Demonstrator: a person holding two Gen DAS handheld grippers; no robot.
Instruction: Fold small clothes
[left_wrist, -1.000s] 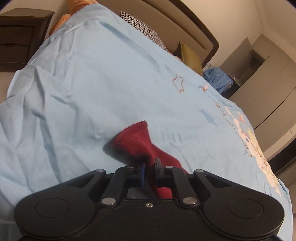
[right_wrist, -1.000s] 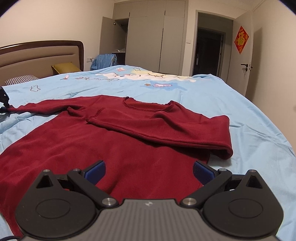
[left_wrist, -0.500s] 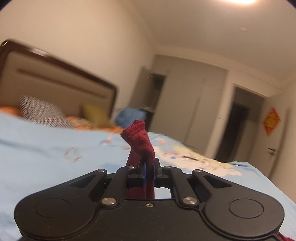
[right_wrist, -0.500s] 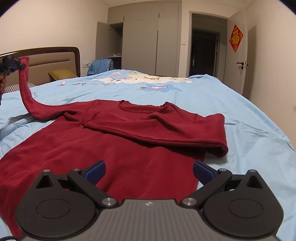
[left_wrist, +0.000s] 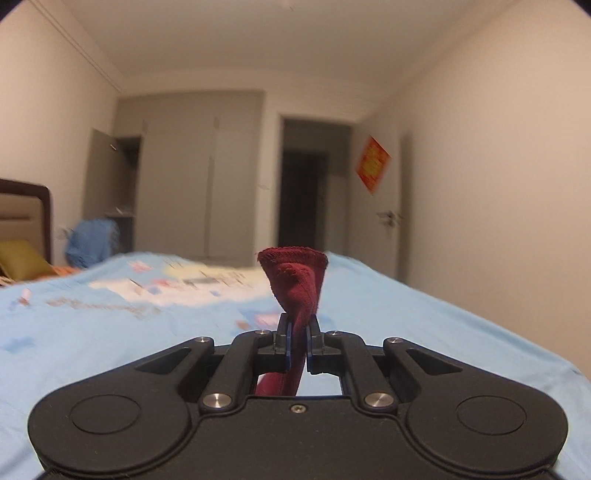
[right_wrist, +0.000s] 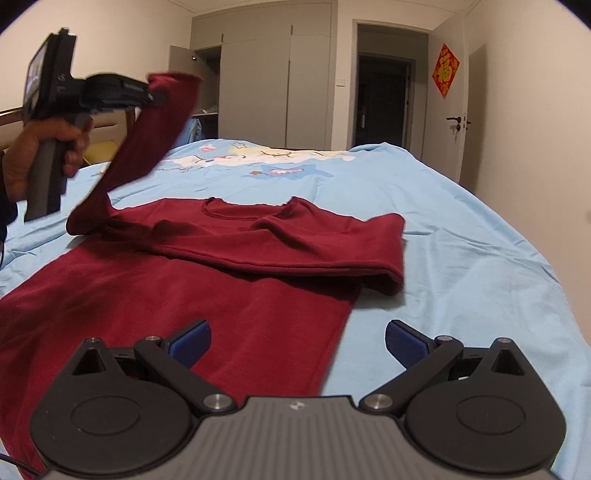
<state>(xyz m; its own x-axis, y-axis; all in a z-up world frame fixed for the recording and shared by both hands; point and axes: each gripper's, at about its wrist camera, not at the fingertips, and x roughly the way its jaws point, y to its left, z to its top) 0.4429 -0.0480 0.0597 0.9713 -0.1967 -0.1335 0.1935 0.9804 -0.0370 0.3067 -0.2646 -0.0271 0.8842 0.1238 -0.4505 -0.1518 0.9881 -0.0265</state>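
Observation:
A dark red long-sleeved sweater (right_wrist: 207, 295) lies flat on the light blue bedspread (right_wrist: 461, 258). Its right sleeve is folded across the chest. My left gripper (left_wrist: 296, 332) is shut on the cuff of the left sleeve (left_wrist: 295, 280), which sticks up past the pads. In the right wrist view the left gripper (right_wrist: 155, 96), held by a hand (right_wrist: 40, 147), lifts that sleeve (right_wrist: 144, 144) high above the sweater's left side. My right gripper (right_wrist: 297, 341) stands open over the sweater's lower hem, with nothing between its fingers.
The bed's right edge drops off near the wall. A wooden headboard (left_wrist: 26, 206), a yellow-green pillow (left_wrist: 20, 260) and a blue garment (left_wrist: 92, 242) sit at the far left. Grey wardrobes (right_wrist: 273, 77) and an open door (right_wrist: 384, 103) stand beyond the bed.
My left gripper has raised the sleeve cuff from the bedspread into the air and swung it towards the sweater's body. The right gripper has stayed open over the hem.

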